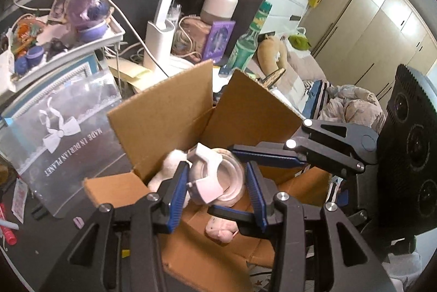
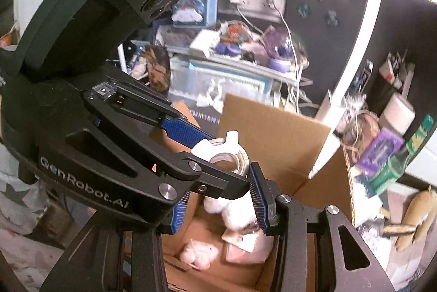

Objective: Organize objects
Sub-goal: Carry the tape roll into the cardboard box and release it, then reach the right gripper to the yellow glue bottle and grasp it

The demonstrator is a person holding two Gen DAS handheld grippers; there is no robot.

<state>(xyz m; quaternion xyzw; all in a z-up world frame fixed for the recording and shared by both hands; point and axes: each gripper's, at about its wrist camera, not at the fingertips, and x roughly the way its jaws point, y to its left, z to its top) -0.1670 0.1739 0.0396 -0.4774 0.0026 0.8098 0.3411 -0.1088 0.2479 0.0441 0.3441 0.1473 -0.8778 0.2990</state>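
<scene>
A roll of clear tape (image 1: pixel 229 177) with a white cutter piece (image 1: pixel 207 188) hangs over an open cardboard box (image 1: pixel 164 122). My left gripper (image 1: pixel 217 191) is shut on it, one blue pad on each side. My right gripper (image 1: pixel 221 180) comes in from the right and is shut on the same roll, one finger above and one below. In the right wrist view the tape roll (image 2: pixel 232 155) sits between the left gripper's (image 2: pixel 228 159) fingers, just past my right gripper (image 2: pixel 215 191). Inside the box (image 2: pixel 273 133) lie a white plush (image 2: pixel 232 212) and a pink plush (image 1: pixel 221 232).
A clear printed plastic bag (image 1: pixel 62 128) stands left of the box on the dark desk. Behind it are a white tray (image 1: pixel 117 32) of purple toys, a lamp base (image 1: pixel 158 46) with cables, and a green bottle (image 1: pixel 245 46). A bed (image 1: pixel 349 103) lies at the right.
</scene>
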